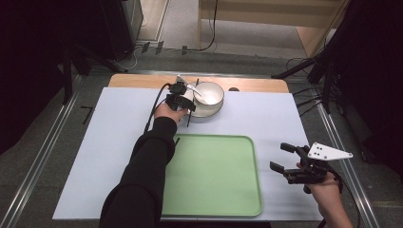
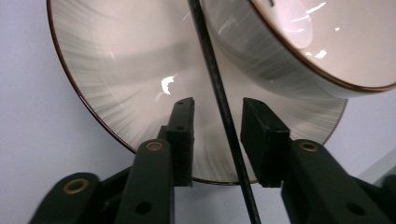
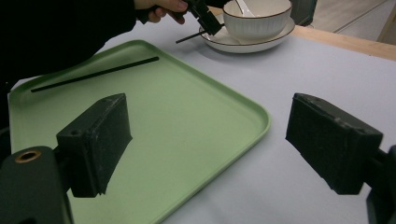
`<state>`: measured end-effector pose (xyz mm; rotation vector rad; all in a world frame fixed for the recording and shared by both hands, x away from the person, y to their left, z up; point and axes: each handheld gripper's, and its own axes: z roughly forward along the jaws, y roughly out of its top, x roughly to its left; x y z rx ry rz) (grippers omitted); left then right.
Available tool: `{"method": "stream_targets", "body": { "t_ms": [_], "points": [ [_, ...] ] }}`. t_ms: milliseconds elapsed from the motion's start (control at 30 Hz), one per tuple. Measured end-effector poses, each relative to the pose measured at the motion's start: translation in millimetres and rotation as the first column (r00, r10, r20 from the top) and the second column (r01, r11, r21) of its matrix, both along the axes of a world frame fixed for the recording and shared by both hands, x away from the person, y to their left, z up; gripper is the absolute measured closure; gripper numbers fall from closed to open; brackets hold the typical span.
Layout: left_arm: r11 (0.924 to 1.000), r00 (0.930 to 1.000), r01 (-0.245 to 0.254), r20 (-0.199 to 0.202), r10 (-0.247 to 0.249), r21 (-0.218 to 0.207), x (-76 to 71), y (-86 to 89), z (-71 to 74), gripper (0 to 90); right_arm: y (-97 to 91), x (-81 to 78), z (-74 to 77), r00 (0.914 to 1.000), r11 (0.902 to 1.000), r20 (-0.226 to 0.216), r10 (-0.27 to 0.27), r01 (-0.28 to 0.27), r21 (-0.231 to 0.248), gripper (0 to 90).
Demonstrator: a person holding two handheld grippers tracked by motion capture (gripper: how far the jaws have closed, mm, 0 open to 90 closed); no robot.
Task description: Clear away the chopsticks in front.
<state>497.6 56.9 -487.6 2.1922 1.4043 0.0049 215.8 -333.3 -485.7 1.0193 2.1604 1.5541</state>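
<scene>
Beside the bowl [image 1: 208, 93], in the high view, the left gripper [image 1: 179, 99] hides much of the plate [image 1: 202, 115]. In the left gripper view a black chopstick [image 2: 219, 100] runs between its part-open jaws (contact unclear). In the right gripper view, wide-open empty jaws frame the green tray [image 3: 196, 121], another chopstick [image 3: 95, 74] half-hidden; no writing legible.

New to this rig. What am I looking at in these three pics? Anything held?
No robot: a person holds a two-jaw tool in each hand. The high view looks down on the table; the other two cameras ride on the tools, looking along their black jaws. On the table: a green tray, and a bowl holding a spoon, on a plate. The left tool straddles a black chopstick over the plate, not clamped. A second chopstick lies on the tray. The right tool is open, empty, right of the tray.
</scene>
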Motion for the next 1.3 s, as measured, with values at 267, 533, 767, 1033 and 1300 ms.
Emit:
{"method": "stream_targets", "body": {
  "t_ms": [267,533,767,1033,1300],
  "points": [
    [0.9976,0.9976,-0.068,-0.016,0.068,0.016,3.0,-0.8,-3.7,77.7,0.9,-0.4,0.6,1.0,1.0,0.001,0.0,0.0,0.001,14.6],
    [0.9932,0.9927,-0.116,-0.031,0.116,0.01,5.8,4.2,-1.9,85.1,1.7,-1.4,1.3,1.0,1.0,0.007,0.002,-0.002,-0.003,14.6],
    [0.9905,0.9902,-0.136,-0.033,0.136,-0.019,5.6,16.3,11.9,85.4,1.3,-1.6,1.0,1.0,1.0,0.006,0.0,0.0,-0.006,14.6],
    [0.9903,0.9903,-0.139,-0.013,0.138,-0.007,-4.1,49.3,42.9,85.4,0.6,-3.0,0.8,1.0,1.0,0.007,0.0,0.0,-0.008,14.6],
    [0.9916,0.9923,-0.124,0.005,0.124,-0.036,-33.9,86.4,63.4,85.4,2.4,-3.4,0.7,1.0,0.9998,0.005,0.004,-0.004,-0.02,14.6]
  ]
}}
